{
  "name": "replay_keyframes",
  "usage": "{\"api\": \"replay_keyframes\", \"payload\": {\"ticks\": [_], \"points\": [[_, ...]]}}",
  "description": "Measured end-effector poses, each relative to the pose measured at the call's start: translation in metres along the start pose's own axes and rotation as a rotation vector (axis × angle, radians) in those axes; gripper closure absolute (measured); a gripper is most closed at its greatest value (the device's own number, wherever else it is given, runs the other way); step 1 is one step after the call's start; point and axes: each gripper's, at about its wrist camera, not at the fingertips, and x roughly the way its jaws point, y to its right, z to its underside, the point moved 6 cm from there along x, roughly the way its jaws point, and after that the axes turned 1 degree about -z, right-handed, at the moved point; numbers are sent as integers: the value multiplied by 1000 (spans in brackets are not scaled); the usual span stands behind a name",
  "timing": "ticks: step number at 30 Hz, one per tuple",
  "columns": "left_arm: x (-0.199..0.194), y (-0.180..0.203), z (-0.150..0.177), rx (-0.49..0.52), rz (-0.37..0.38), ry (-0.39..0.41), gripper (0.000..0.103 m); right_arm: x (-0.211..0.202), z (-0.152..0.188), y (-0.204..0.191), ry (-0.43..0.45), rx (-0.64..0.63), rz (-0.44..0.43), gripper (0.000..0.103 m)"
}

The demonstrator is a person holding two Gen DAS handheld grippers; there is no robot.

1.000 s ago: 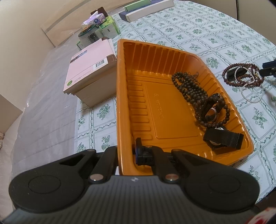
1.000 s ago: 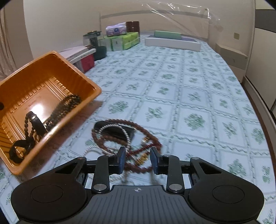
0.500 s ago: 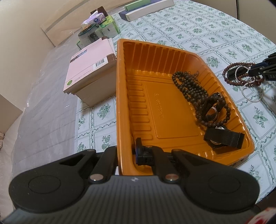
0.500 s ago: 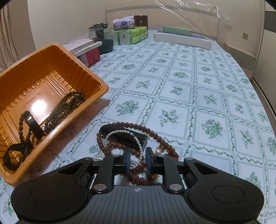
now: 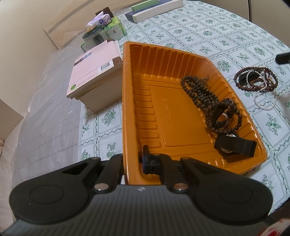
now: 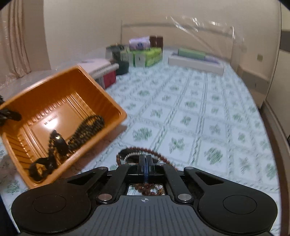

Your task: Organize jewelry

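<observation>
My left gripper is shut on the near wall of the orange tray and holds it tilted. In the tray lie a dark bead necklace and two watches. On the tablecloth to its right sits a tangle of red-brown beads, a pearl strand and a black piece. My right gripper hovers just above and in front of that tangle, jaws shut pad to pad. I see nothing between them. Its tip shows at the right edge of the left wrist view, clear of the pile.
A stack of books stands left of the tray. Tissue packs and flat boxes line the far end. The floral cloth stretches away on the right. Plastic sheeting covers the left side.
My right gripper's jaws came together over the jewelry tangle, then it lifted away from the pile, which stays on the cloth. The left gripper and tray have not moved.
</observation>
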Motion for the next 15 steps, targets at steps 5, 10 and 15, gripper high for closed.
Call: {"api": "replay_keyframes", "payload": {"ticks": [5,10,15], "points": [[-1,-1,-1,-4,2,2,100,5,1,7,-13,17,9,102],[-1,-2,-1,-4,3,1,100,30,15,14,-51,43,26,96],[-1,-2,0,-6,6,1,100,57,26,18,-93,98,15,87]]}}
